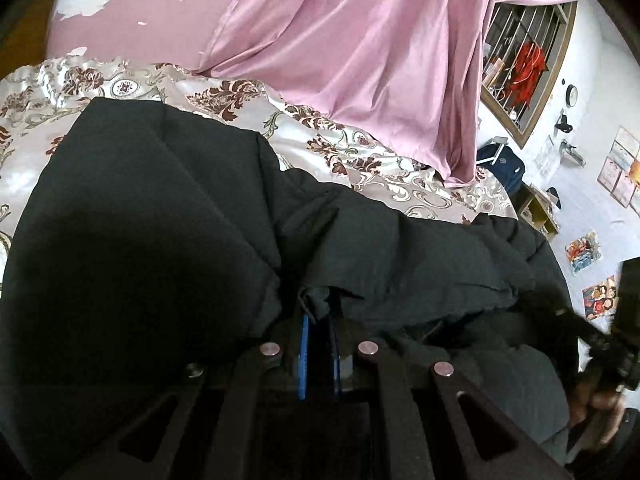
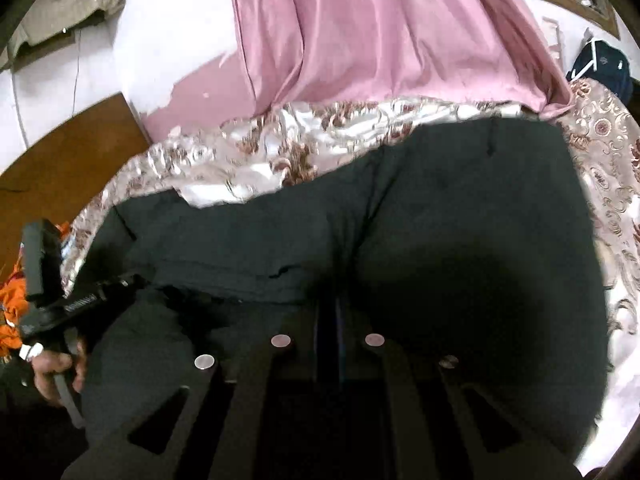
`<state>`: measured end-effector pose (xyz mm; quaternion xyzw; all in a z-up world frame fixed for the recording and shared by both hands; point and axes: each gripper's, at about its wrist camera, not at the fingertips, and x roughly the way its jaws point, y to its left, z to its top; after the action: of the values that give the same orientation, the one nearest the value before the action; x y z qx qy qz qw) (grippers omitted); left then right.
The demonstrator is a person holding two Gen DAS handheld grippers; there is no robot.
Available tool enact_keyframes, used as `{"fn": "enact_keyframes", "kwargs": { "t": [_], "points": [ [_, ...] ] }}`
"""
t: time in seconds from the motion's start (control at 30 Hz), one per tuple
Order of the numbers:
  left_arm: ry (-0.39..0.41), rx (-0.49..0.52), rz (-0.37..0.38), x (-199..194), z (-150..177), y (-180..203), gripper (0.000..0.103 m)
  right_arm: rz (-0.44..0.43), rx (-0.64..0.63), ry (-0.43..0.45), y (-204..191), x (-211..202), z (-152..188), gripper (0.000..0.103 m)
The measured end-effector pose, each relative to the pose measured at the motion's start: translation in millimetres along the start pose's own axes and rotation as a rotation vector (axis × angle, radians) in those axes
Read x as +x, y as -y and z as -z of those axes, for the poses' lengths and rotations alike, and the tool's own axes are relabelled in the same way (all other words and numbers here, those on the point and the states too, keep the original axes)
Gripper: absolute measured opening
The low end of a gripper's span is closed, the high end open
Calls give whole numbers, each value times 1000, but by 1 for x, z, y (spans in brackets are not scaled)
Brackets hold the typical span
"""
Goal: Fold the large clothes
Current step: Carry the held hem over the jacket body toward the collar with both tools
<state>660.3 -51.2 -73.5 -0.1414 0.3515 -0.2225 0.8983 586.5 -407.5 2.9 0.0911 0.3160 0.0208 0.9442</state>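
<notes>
Seemingly mid-fold, the dark coat (image 1: 168, 216) lies bunched on the floral bedspread (image 1: 360, 152) (bulky, still uneven), each tool, left tool (image 1: 319, 312) and right tool (image 2: 332, 312), pinched narrow on its cloth, with flattening left.

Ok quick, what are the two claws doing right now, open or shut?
Left claw: shut on the black coat.
Right claw: shut on the black coat too.

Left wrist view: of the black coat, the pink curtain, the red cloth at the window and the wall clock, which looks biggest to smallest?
1. black coat, though it lies nearest the camera
2. pink curtain
3. red cloth
4. wall clock
</notes>
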Motion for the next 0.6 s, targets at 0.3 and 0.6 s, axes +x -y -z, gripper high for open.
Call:
{"fn": "enact_keyframes", "kwargs": {
  "t": [0.3, 0.6],
  "points": [
    [29, 7, 2, -4, 4, 3, 8, 62, -223, 15, -55, 11, -65, 7],
    [194, 53, 97, -40, 11, 16, 10, 11, -134, -129, -49, 71, -31, 7]
  ]
}}
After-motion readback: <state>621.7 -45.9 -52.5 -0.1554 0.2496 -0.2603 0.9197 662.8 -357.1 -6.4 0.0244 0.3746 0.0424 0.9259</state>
